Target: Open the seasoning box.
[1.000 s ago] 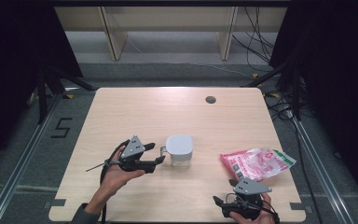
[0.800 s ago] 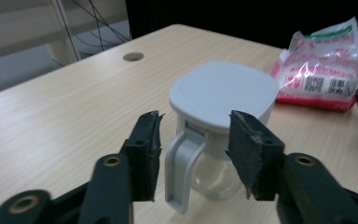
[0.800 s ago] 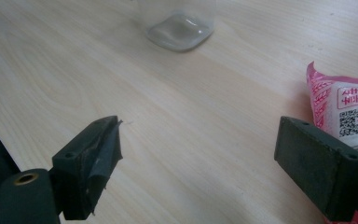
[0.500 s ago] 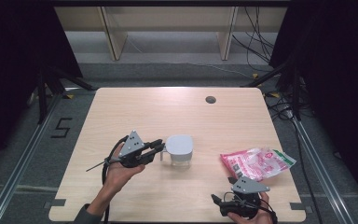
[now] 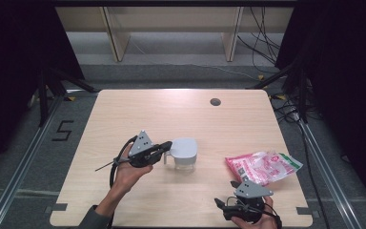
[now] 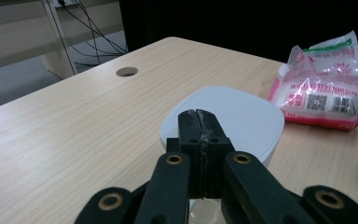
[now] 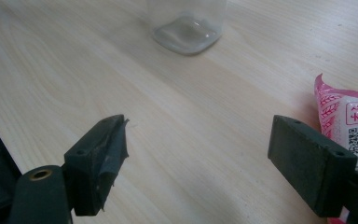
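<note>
Left gripper (image 6: 199, 120) has just closed, jaws pressed together, nothing seen between them: it may have missed its hold. Just beyond its tips sits the jar (image 5: 185, 161); pushing on could tip it. Right gripper (image 7: 198, 161) is spread, well off.

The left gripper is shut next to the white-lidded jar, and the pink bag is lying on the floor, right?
Not quite. The pink bag lies on the table, as the high view shows. The left gripper is indeed shut beside the white-lidded jar.
</note>
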{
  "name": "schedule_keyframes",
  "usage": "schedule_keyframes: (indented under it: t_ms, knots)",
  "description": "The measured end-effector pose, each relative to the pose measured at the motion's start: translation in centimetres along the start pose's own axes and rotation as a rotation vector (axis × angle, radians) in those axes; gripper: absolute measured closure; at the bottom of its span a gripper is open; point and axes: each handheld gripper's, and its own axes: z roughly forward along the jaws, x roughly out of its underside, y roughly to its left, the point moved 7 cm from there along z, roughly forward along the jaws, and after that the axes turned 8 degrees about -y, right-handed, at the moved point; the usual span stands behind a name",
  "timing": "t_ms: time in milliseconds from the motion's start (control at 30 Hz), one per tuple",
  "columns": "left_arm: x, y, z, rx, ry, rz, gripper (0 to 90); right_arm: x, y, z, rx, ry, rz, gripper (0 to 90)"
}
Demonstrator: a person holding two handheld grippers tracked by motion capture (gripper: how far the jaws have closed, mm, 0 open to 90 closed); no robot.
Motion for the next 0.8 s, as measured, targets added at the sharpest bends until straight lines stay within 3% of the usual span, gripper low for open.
schedule_keyframes:
  t_ms: [67, 100, 200, 267, 367, 433, 633, 667, 800]
  knots:
    - [0.1, 0.0, 0.1, -0.003, 0.002, 0.005, 89.2, -0.1, -0.1, 0.1, 0.003, -0.007, -0.010, 20.7]
    - [0.1, 0.0, 0.2, -0.005, 0.007, 0.015, 89.2, 0.0, 0.1, 0.1, 0.006, 0.000, 0.010, 20.9]
    - [0.4, 0.0, 0.4, -0.003, 0.014, 0.006, 89.2, -0.2, -0.1, 0.1, 0.007, -0.014, -0.022, 21.3]
    - [0.5, 0.1, 0.5, -0.006, 0.015, 0.008, 89.2, -0.2, -0.1, 0.2, -0.021, -0.005, -0.024, 23.1]
    - [0.5, 0.1, 0.4, -0.010, 0.017, 0.008, 89.2, -0.4, -0.4, 0.2, 0.018, -0.021, -0.018, 23.6]
    - [0.6, 0.2, 0.4, -0.011, 0.014, 0.010, 89.1, -0.5, -0.5, 0.3, 0.018, -0.021, -0.001, 24.0]
    - [0.7, 0.2, 0.4, -0.015, 0.006, 0.005, 89.1, -1.0, -0.5, 1.0, 0.015, -0.034, -0.010, 28.4]
    - [0.7, 0.2, 0.4, -0.014, 0.005, 0.004, 89.1, -1.4, -0.4, 1.4, -0.010, -0.057, -0.015, 35.0]
    - [0.7, 0.3, 0.3, -0.013, 0.011, 0.014, 89.0, -2.6, -0.9, 1.8, 0.010, -0.111, -0.037, 43.7]
